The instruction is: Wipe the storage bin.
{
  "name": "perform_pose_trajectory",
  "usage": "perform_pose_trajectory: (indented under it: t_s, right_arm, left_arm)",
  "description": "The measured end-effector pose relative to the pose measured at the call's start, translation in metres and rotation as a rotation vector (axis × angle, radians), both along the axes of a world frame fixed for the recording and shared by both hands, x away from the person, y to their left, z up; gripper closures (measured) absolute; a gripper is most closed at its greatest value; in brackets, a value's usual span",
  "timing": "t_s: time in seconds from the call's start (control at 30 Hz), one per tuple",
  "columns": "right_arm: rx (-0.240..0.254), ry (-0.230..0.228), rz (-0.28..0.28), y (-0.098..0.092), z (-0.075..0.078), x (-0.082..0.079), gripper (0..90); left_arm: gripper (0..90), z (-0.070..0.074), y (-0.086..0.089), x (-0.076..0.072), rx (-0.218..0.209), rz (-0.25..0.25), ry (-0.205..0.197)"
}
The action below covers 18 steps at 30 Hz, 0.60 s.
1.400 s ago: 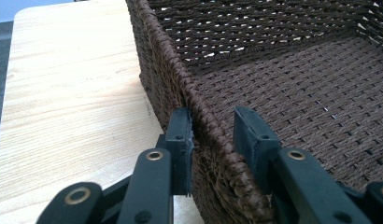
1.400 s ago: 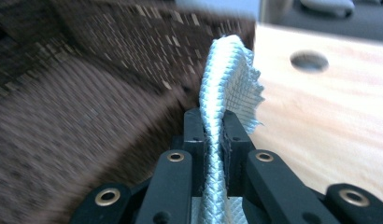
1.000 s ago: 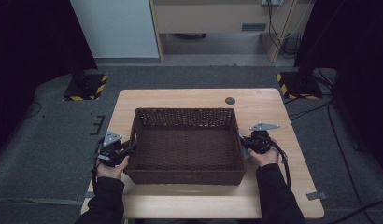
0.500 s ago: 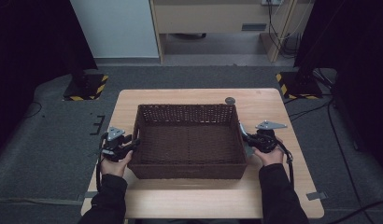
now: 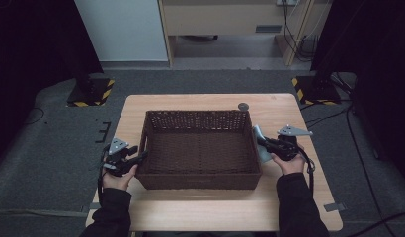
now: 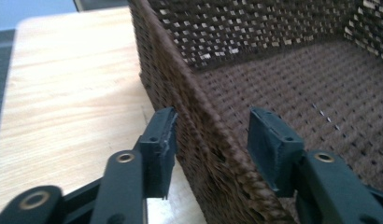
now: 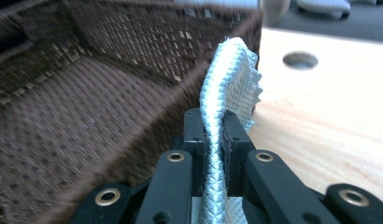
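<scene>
Dark brown woven wicker basket [image 5: 199,148], rectangular and open-topped, sits mid-bench on the light wooden bench [image 5: 205,207].

Left tool [image 6: 212,135]: jaws spread, straddling the basket's left wall, one pad outside, one inside. The jaws have just been opening; the outer pad sits right at the weave and the inner one stands clear, so nothing is pinched. In the high view the left tool [image 5: 136,159] sits at the basket's left rim, partly covered by the hand.

Right tool [image 7: 213,140]: jaws pressed together on a pale grey-blue woven cloth [image 7: 229,79], which stands up from the pads and curls over at its frayed top edge. The cloth's lower end is cut off at the frame bottom. High view: the right tool [image 5: 262,143] is just beside the basket's right wall.

Basket blurred in the right gripper view.

Round hole [image 5: 243,106] in the bench behind the basket. Open bench runs along the near edge and right side.
</scene>
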State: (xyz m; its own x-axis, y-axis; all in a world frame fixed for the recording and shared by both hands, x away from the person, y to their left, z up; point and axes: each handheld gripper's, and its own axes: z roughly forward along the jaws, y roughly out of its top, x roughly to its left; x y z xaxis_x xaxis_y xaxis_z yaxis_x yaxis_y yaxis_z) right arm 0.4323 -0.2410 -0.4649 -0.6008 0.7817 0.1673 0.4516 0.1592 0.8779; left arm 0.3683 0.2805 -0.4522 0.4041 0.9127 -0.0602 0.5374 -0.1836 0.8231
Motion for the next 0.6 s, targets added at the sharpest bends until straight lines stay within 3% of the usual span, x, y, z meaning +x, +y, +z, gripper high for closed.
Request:
perform_pose_trajectory:
  t_s: [0.13,0.47,0.53,0.6]
  right_arm:
    - [-0.01,0.001,0.013,0.001,0.001,-0.004,83.9]
    - [-0.183,0.184,0.001,0.012,-0.04,-0.005,83.9]
    - [-0.175,0.186,0.003,0.012,-0.041,-0.006,83.9]
    - [-0.131,0.139,-0.005,0.01,-0.031,-0.006,83.9]
  left_arm:
    - [57.8,-0.001,0.001,0.0,-0.016,-0.016,0.015]
    - [61.4,-0.001,0.0,0.001,-0.018,-0.022,0.011]
    - [61.7,-0.002,0.001,0.001,-0.031,-0.015,0.009]
    - [62.4,-0.002,0.0,0.001,-0.027,-0.007,0.008]
